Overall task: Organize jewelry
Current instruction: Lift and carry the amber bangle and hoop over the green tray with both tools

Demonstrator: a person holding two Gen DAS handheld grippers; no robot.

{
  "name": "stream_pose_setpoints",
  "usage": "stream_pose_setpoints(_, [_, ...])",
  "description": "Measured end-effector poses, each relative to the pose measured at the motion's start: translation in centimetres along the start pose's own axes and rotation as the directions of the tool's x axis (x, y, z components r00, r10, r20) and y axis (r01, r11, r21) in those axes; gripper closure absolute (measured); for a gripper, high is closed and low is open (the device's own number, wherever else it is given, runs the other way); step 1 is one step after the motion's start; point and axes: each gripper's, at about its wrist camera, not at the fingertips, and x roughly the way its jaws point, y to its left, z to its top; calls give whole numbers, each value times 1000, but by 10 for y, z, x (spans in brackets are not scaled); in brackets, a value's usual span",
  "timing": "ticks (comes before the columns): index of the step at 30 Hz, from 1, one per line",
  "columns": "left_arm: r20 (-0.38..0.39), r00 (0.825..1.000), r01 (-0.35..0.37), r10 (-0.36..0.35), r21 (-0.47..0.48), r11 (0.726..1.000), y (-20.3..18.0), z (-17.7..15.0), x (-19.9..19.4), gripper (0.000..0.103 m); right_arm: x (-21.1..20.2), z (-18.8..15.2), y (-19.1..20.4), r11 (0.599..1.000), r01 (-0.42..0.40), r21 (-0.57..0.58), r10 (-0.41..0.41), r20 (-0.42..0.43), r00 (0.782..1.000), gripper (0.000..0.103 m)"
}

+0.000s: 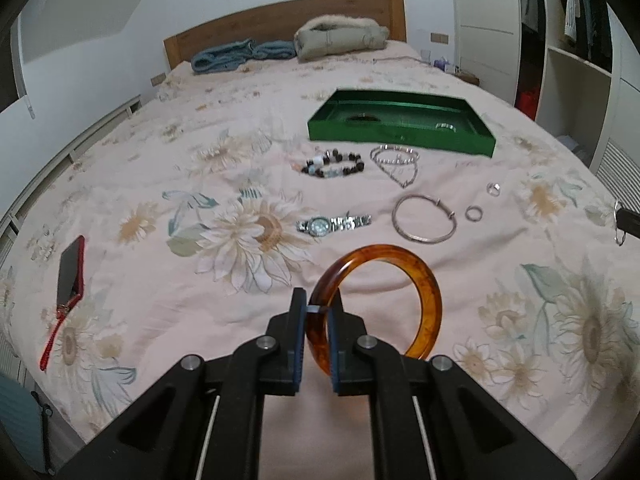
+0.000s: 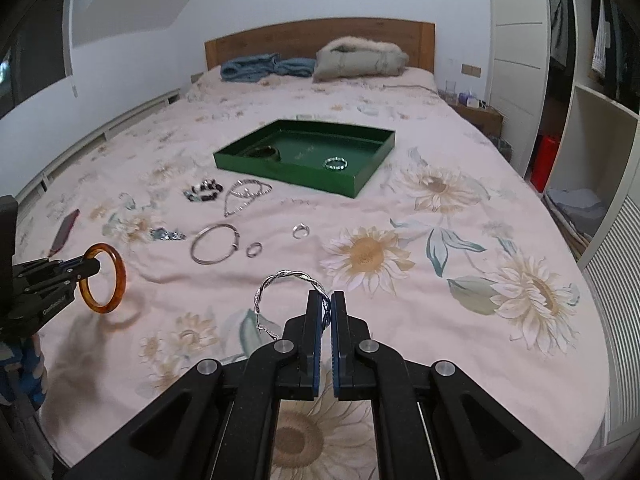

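Note:
My left gripper (image 1: 319,309) is shut on an amber bangle (image 1: 424,280), held upright above the bed; it also shows in the right wrist view (image 2: 120,276). My right gripper (image 2: 326,300) is shut on a twisted silver bracelet (image 2: 280,278), held above the bed. A green tray (image 1: 400,136) (image 2: 360,188) lies farther up the bed with a dark bangle (image 2: 264,153) and a silver bracelet (image 2: 335,164) in it. Before the tray lie a beaded bracelet (image 1: 334,164), a silver chain (image 1: 398,162), a watch (image 1: 332,224), a thin silver bangle (image 1: 424,220) and two rings (image 1: 474,213) (image 1: 493,189).
The floral bedspread (image 1: 200,200) covers the bed. A red-cased phone (image 1: 70,268) lies at the left. Folded blue cloth (image 1: 240,54) and a fur-trimmed jacket (image 1: 340,36) sit by the headboard. A wardrobe with shelves (image 2: 592,120) stands at the right.

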Motion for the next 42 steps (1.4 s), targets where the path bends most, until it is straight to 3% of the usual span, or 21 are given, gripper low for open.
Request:
stream_pose_setpoints(8, [75,997,20,-20,-3,1000,1,18,-35,94,-42,11,2,1000,0,-10,1,84,996,99])
stream_pose_setpoints(22, [226,967,123,-120,1,992,-2,101,-100,94,-98,63,7,999,3,-33,4,216,976,99])
stream_pose_setpoints(26, [266,953,148,-144,3,989,-2,138,-115,94,-110,95,8,999,10,-45,2,263,965,99])
stream_pose_setpoints(32, [317,941,127,-121,1,992,-4,199,-129,94,-125,152,1,999,20,-44,-5,333,943,99])
stream_pose_setpoints(42, [336,940,65,-60,-2,998,-7,283,-110,94,-110,239,-16,999,48,-14,-38,395,918,99])
